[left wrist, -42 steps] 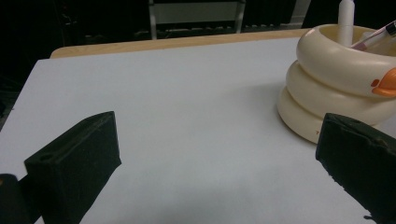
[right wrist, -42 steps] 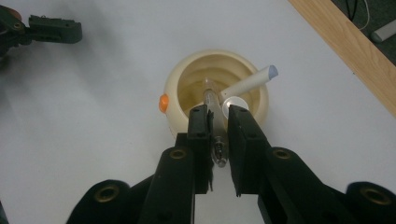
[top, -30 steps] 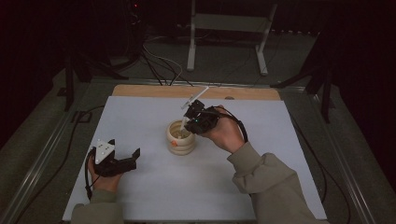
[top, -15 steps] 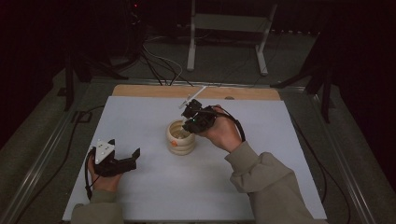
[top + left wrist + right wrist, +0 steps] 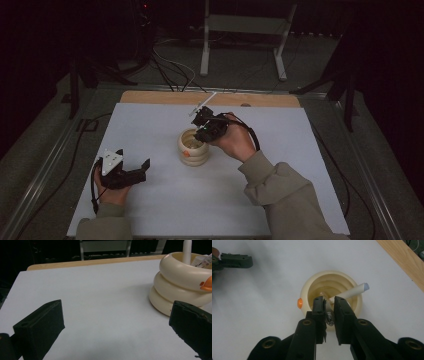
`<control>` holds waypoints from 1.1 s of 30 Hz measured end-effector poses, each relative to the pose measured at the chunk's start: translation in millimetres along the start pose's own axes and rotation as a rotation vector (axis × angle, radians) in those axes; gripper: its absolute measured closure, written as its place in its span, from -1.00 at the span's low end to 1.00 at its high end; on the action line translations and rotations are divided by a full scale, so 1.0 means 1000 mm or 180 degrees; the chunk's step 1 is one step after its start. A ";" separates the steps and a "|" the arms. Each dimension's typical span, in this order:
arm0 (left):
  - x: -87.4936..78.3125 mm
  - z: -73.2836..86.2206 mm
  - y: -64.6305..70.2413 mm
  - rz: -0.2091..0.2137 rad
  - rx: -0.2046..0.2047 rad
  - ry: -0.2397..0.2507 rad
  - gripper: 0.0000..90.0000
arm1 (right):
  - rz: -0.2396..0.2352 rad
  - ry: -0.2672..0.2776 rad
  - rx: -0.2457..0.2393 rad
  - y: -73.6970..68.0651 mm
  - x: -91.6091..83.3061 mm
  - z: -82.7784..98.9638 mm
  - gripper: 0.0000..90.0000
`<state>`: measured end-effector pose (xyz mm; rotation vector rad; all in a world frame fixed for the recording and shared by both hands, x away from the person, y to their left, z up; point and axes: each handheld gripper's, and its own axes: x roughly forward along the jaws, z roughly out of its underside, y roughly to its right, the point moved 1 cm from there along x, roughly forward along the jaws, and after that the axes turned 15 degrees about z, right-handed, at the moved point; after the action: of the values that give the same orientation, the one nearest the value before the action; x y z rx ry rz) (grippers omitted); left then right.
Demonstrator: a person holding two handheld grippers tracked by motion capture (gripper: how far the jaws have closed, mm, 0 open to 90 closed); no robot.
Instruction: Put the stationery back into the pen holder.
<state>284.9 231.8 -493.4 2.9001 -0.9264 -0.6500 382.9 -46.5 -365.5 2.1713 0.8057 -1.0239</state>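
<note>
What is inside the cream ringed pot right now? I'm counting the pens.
Inside the cream pot leans a white marker. The right gripper holds a thin pen with its tip in the opening. The jaws cover the pot's near side, so more could be hidden.

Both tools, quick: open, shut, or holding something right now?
Left tool: open, nothing between its jaws, resting on the table.
Right tool: shut on a thin pen over the cream holder.
</note>
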 end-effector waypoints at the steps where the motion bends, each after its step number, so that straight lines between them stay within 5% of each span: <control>1: 0.000 0.000 0.000 -0.0001 0.0001 0.0003 -0.99 | -0.0001 -0.0012 -0.0001 0.000 0.001 0.000 0.78; 33: 0.000 0.000 0.000 0.0004 0.0000 0.0002 -0.99 | -0.0010 0.0013 0.0115 -0.002 0.021 -0.005 0.78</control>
<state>284.7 231.9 -493.3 2.8993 -0.9279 -0.6489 394.6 -36.1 -380.8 2.2038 0.7983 -1.0435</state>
